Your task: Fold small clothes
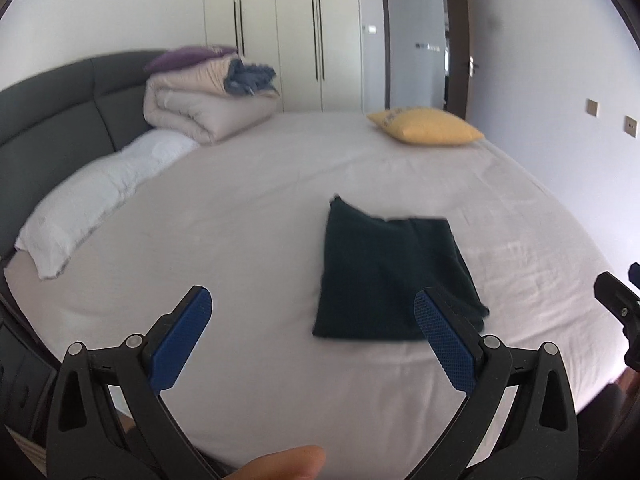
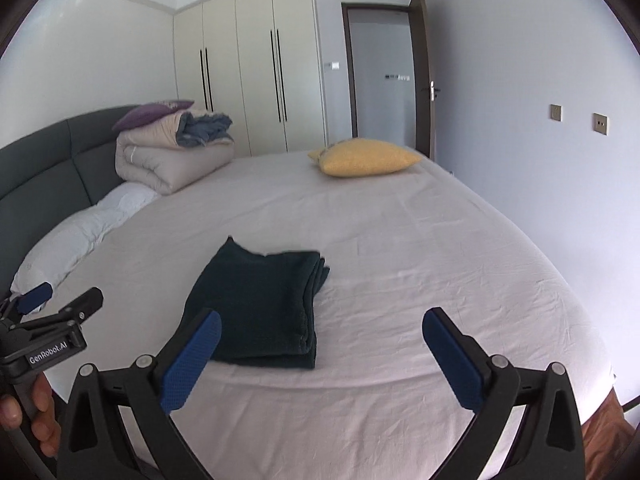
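Now the left gripper (image 1: 314, 308) and right gripper (image 2: 322, 330) both gape wide and empty above the bed (image 2: 400, 240), where a dark garment (image 2: 256, 304), seemingly folded, lies flat.

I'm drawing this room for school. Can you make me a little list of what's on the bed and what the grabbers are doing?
cloth: dark green, folded, lying flat on the bed
bed: pale sheet, grey headboard
yellow pillow: far side, near the door
white pillow: by the headboard
duvet: rolled, purple cushion on top
left gripper: jaws open, empty
right gripper: jaws open, empty
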`<state>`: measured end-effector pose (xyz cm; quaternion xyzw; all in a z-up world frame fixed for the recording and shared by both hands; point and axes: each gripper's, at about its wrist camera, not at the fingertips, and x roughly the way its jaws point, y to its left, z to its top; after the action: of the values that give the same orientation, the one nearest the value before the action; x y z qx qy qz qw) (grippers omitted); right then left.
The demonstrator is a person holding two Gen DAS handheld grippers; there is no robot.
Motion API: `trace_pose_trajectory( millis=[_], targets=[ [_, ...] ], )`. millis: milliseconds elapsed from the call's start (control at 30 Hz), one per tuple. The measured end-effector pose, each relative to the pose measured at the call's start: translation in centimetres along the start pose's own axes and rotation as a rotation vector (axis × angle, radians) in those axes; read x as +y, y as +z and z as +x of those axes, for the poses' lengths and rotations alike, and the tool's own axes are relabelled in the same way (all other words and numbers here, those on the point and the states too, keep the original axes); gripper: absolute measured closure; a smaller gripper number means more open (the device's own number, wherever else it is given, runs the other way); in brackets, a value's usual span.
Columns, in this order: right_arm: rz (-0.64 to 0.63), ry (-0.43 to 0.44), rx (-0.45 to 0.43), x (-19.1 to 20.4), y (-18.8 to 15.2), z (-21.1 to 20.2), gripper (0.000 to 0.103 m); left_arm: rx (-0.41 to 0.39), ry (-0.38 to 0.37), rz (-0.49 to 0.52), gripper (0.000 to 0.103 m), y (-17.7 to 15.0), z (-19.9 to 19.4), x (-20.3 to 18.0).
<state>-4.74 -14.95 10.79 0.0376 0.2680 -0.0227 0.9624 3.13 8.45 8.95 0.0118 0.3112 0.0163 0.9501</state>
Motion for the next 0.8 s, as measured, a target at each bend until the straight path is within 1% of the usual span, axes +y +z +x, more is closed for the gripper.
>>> trace_pose_trajectory(
  millis=[67, 167, 333, 500, 800],
  targets=[
    [0.009, 0.027, 0.051, 0.4, 0.0, 0.0, 0.000, 0.036, -0.006, -0.009, 0.000, -0.4, 0.7, 0.0],
    [0.039, 0.054, 0.095, 0.6, -0.1, -0.1, 0.000, 0.058, -0.015, -0.025, 0.000, -1.0, 0.9, 0.0],
    [0.036, 0.041, 0.134, 1.2, -1.0, 0.7, 0.000, 0.098, -0.022, -0.042, 0.000, -2.0, 1.9, 0.4],
    [0.020, 0.021, 0.146, 1.6, -1.9, 1.2, 0.000, 0.129, -0.045, -0.032, 0.000, -2.7, 3.4, 0.5],
    [-0.001, 0.012, 0.172, 2.1, -2.9, 2.1, 0.000, 0.150, -0.063, -0.025, 0.000, -3.8, 4.6, 0.5]
  ],
)
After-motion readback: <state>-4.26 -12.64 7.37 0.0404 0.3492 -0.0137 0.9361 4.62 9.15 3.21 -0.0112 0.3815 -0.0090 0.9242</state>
